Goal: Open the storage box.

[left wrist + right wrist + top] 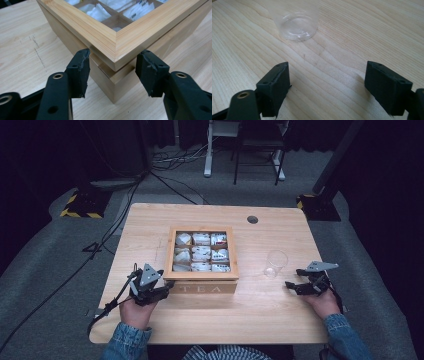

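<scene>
Left gripper sitting wide open, straddling tea box lid corner; likely lifting lid, close squarely on the rim; right gripper idling wide near cup

The high view looks forward and down over the whole table. The left gripper view sits close at the tea box's near-left corner. The right gripper view faces the cup closely.
</scene>
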Demonstrator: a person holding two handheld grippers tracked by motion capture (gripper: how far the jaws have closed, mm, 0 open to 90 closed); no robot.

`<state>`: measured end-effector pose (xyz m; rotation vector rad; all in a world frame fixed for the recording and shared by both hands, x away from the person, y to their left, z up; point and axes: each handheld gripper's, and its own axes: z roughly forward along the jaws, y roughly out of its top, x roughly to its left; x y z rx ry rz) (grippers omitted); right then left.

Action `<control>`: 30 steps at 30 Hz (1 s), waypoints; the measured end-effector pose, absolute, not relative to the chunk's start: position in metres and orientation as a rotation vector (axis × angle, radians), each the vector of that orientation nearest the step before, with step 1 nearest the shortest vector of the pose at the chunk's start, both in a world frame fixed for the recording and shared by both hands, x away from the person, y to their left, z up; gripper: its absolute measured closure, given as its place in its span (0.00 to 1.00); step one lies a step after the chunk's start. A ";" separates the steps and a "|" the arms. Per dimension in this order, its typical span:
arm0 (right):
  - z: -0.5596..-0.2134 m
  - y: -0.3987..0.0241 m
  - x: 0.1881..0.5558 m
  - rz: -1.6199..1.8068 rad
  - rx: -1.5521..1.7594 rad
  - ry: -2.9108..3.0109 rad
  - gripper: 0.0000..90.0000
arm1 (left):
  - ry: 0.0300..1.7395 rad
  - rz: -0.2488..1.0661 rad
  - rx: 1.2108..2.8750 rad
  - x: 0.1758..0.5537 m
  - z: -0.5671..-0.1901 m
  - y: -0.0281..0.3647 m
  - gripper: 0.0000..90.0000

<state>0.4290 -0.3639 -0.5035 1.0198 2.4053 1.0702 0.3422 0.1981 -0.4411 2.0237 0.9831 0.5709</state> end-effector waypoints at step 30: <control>-0.504 -0.364 0.430 1.065 1.037 2.392 0.23 | 0.962 0.677 1.915 0.367 -0.389 0.195 0.41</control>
